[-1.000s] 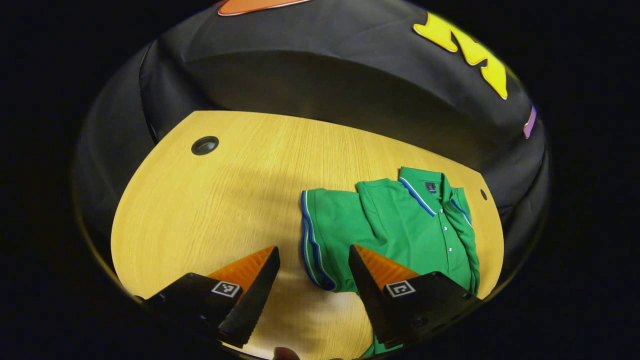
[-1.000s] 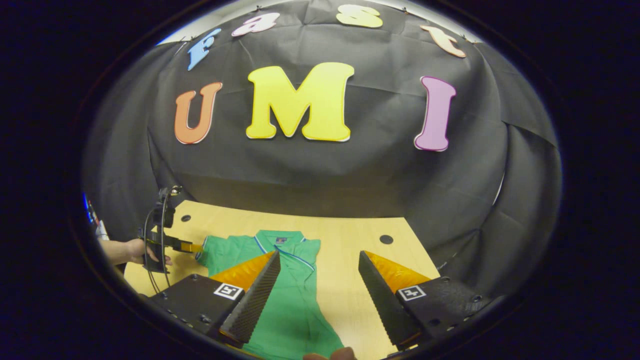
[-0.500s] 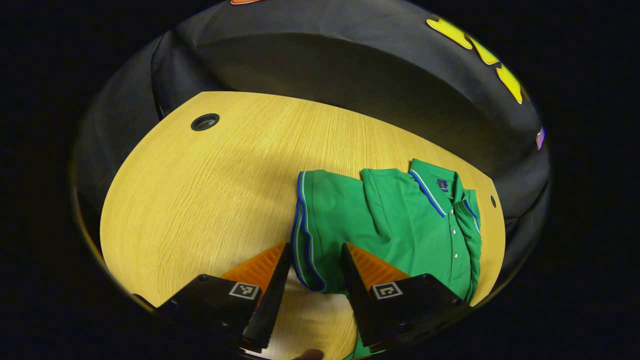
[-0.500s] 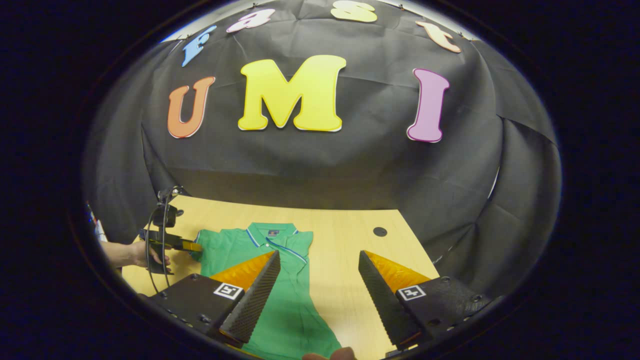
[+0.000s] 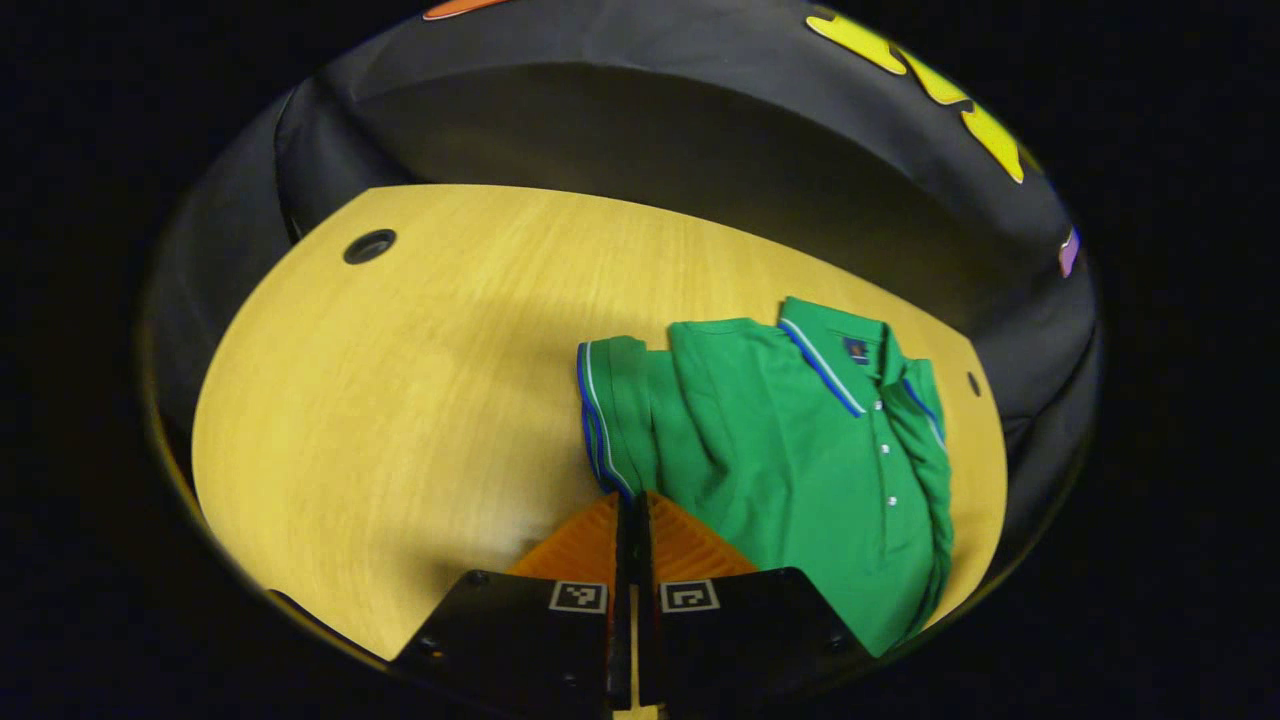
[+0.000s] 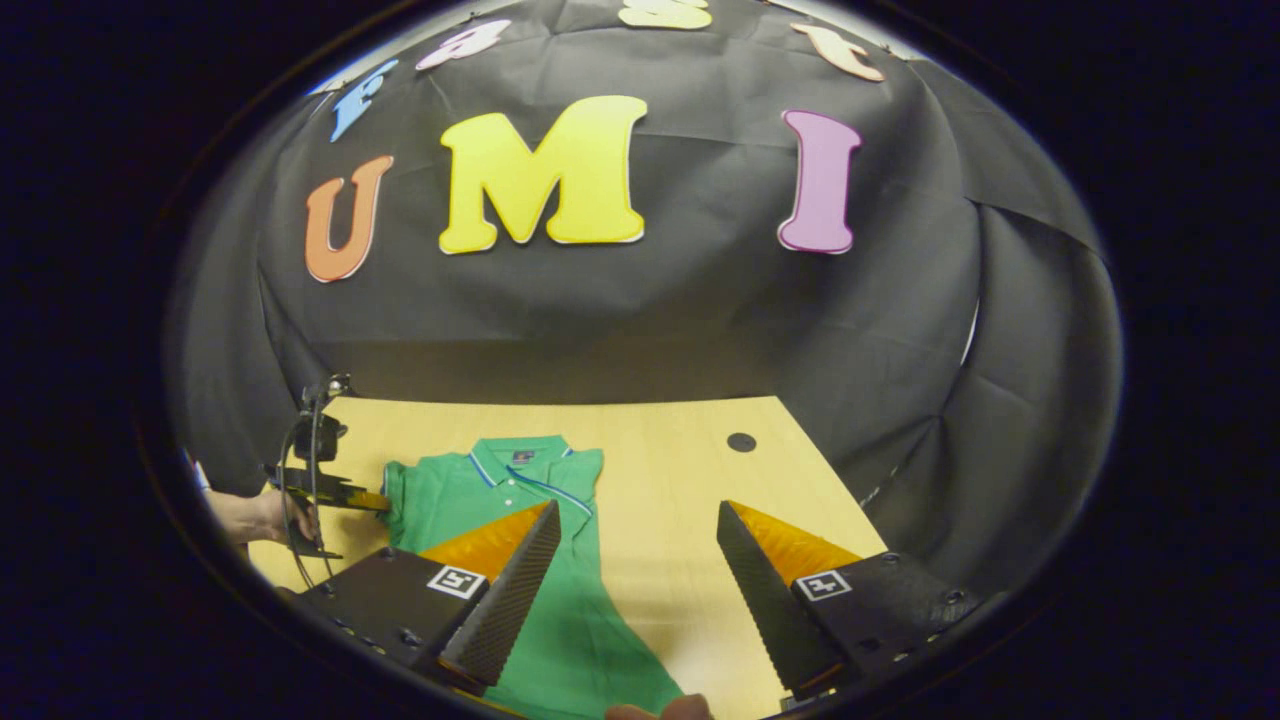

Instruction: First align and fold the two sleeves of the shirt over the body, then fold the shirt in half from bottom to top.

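Green sleeve (image 5: 608,415) now pinched by the just-closed left gripper (image 5: 632,520), ready to fold; right gripper (image 6: 635,580) hangs spread.

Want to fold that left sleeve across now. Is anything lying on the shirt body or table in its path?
Nothing visible does. The left gripper is shut on the sleeve cuff, and the shirt front beside it lies bare. The right gripper hovers open over the shirt's other side.

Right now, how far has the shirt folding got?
One sleeve already lies folded over the green shirt, along the edge past the buttons. The left gripper is shut on the other sleeve, which lies out on the table. The right gripper waits open above. Left: this sleeve, then the bottom-to-top fold.
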Demonstrator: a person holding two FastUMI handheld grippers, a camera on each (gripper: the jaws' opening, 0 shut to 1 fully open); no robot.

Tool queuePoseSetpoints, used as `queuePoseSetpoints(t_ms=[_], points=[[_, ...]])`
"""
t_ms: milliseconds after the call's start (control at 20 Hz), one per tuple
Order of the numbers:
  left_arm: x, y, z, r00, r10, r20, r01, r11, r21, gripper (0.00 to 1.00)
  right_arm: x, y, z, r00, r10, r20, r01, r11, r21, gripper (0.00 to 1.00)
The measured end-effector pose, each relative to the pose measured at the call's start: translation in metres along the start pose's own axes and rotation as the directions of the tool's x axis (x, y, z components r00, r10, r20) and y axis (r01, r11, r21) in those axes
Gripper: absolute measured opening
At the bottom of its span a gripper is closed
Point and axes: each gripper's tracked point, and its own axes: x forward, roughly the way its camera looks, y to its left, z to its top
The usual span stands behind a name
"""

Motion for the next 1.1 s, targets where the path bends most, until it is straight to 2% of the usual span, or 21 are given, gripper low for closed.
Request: queuePoseSetpoints(t_ms=[300,700,750,800,850,900,1000,1100], points=[[-0.021,-0.022,0.025,0.997,-0.027,0.078,0.024,0.999,0.030,0.03,-0.003,-0.021,0.004,1.000,-0.005,0.021,0.004,0.999,0.040,0.96],[-0.047,-0.084,0.050,0.987,-0.074,0.140,0.066,0.996,0.064,0.03,-0.014,-0.039,0.012,0.998,0.025,0.054,-0.028,0.999,0.047,0.96],[-0.046,-0.095,0.049,0.987,-0.081,0.139,0.072,0.995,0.072,0.00,-0.017,-0.045,0.011,0.998,0.023,0.058,-0.026,0.998,0.051,0.96],[-0.044,-0.106,0.050,0.986,-0.088,0.139,0.078,0.994,0.080,0.03,-0.020,-0.052,0.010,0.998,0.017,0.055,-0.019,0.998,0.053,0.96],[-0.039,-0.116,0.049,0.986,-0.091,0.139,0.079,0.993,0.087,0.00,-0.023,-0.061,0.007,0.999,0.006,0.053,-0.010,0.998,0.061,0.96],[-0.034,-0.127,0.048,0.987,-0.090,0.137,0.077,0.993,0.093,0.03,-0.026,-0.069,0.004,0.999,-0.001,0.049,-0.003,0.997,0.073,0.96],[-0.022,-0.146,0.045,0.987,-0.088,0.134,0.075,0.993,0.095,0.04,-0.032,-0.086,-0.002,0.999,-0.026,0.039,0.022,0.996,0.090,0.96],[-0.015,-0.169,0.037,0.987,-0.112,0.117,0.101,0.991,0.093,0.05,-0.039,-0.102,-0.008,0.998,-0.049,0.029,0.046,0.994,0.101,0.96]])
